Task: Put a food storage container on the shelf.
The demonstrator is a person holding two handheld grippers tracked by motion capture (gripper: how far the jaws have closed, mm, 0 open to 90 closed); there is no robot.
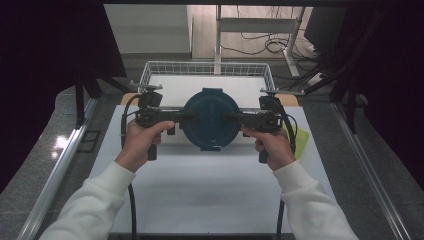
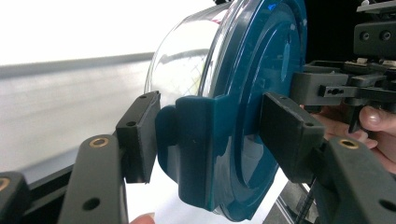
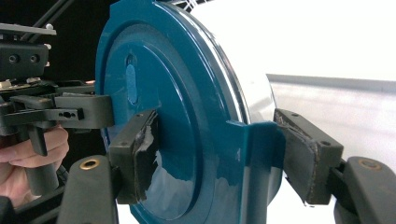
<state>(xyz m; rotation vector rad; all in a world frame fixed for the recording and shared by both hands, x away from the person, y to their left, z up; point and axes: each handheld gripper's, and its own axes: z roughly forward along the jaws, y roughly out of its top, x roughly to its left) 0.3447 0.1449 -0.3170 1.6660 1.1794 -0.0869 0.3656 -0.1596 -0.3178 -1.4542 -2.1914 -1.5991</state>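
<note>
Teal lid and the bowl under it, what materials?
Teal lid: likely moulded plastic, glossy; sharp highlights, moulded side latches. Bowl: clear and shiny, glass or clear plastic, I can't tell which; you see through its wall. Wire basket behind: white coated metal mesh, apparently.

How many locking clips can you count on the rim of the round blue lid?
2 show: one clip between the left claw's pads, one clip between the right claw's pads, on opposite sides of the lid. More may be hidden.

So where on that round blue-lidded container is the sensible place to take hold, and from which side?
At the latch tabs on opposite edges of the blue-lidded container, coming in level from left and right. The tabs stick out flat, giving the pads something to clamp, as the left gripper and right gripper do here.
</note>
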